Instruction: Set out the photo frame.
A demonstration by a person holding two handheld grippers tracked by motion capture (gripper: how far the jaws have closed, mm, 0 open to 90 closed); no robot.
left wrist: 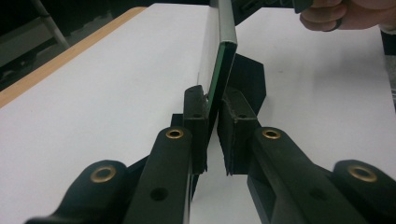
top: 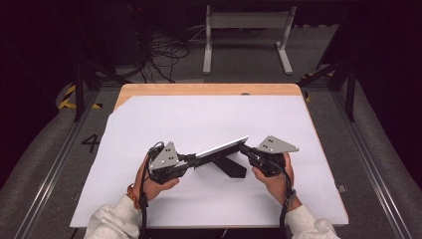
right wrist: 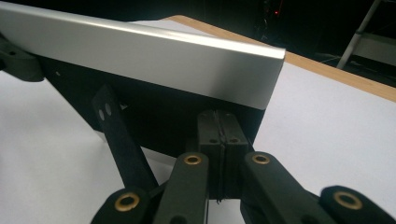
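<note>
The picture frame [top: 221, 148] runs from 8 to 2 o'clock between the left gripper [top: 191, 158], grasping its end, and the right gripper [top: 245, 149], clenched against its back.

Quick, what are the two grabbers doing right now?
Left gripper: shut on the picture frame's edge.
Right gripper: jaws shut together beside the frame's back; grip unclear.

- The left gripper [top: 191, 158] was held in the left hand [top: 158, 185], jaws nearly closed, pointing toward three o'clock.
- The right gripper [top: 245, 148] was held with jaws pressed together, pointing toward ten o'clock.
</note>
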